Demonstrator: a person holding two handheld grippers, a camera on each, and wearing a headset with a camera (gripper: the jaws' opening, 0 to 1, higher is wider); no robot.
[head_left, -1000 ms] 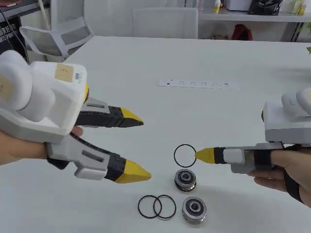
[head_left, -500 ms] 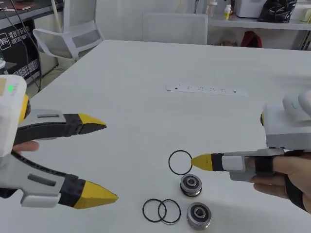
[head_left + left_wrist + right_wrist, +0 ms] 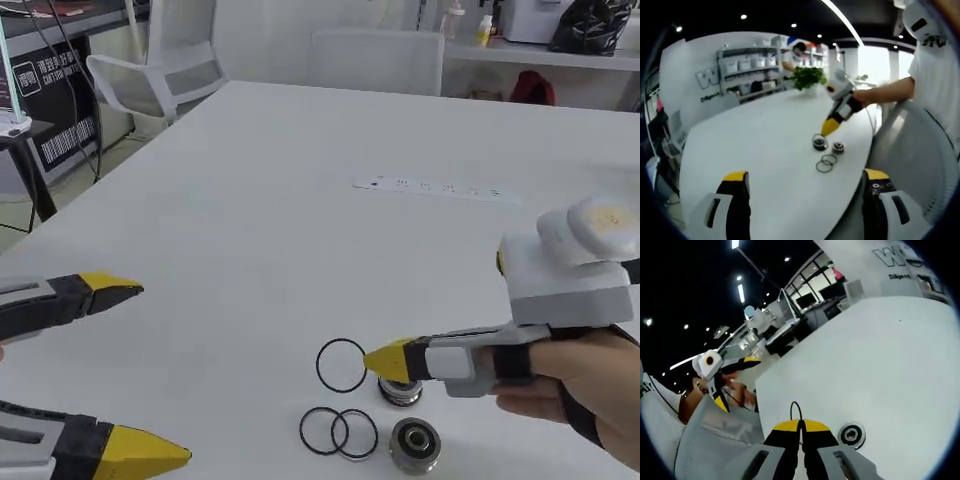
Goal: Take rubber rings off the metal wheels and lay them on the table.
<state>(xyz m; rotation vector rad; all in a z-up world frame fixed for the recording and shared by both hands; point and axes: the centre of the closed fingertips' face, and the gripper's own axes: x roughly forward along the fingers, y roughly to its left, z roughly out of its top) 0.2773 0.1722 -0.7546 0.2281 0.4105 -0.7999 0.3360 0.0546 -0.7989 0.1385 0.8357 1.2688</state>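
The right tongs (image 3: 372, 360) are pressed together on a ring (image 3: 341, 365), pinching it by the edge nearest their yellow tips. The rest of the ring stands out ahead of the tips. In the right gripper view it shows as a thin dark arc rising from the closed jaws. Whether its lower edge touches the desk (image 3: 300, 200) cannot be told.

One wheel (image 3: 403, 392) sits on the desk just under the right tongs' tips and is partly covered by them. A second wheel (image 3: 415, 444) sits just beside the first, on the side toward the person and clear of the tongs.

Two loose rings (image 3: 338, 433) lie flat on the desk, overlapping each other. They are just beside the second wheel and close under the pinched ring. They lie between the two tongs, much nearer the right ones.

The left tongs (image 3: 165, 373) are spread wide and hold nothing, well apart from the rings and wheels. In the left gripper view the wheels and loose rings lie ahead between the open jaws, with the right tongs just past them.

A power strip (image 3: 435, 187) lies on the desk well beyond the right tongs.
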